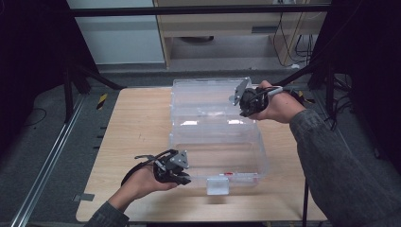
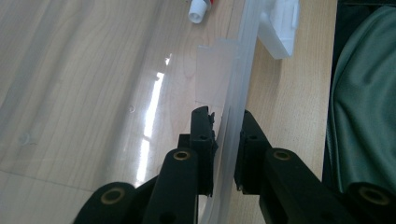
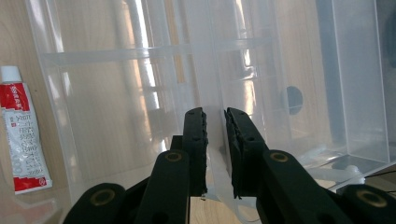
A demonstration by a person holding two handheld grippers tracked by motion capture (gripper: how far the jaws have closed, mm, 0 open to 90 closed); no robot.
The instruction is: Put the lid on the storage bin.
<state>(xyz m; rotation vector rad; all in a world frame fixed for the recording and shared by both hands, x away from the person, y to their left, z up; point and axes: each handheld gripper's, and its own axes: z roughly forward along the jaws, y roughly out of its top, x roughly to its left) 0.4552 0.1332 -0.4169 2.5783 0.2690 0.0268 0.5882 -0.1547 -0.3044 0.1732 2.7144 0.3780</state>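
Clear plastic box (image 1: 215,137) is set open mid-tabletop (image 1: 137,118); its near front rim is pinched by the left tool (image 1: 182,178), its raised lid edge by the right tool (image 1: 242,109), diagonally opposite.

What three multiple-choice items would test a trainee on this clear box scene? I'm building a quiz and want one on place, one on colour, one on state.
1. Where does the left tongs grip the clear box?
A. the near front wall
B. the far corner
C. nowhere

2. What colours is the tube inside the box?
A. blue and yellow
B. red and white
C. all black

3. How does the right tongs stand?
A. wide open above the table
B. holding the tube
C. shut on a clear wall of the box

Key: 1 A, the left gripper view shows the rim between its jaws beside the white latch; 2 B, red label, white cap; 3 C, the jaws pinch the clear wall.
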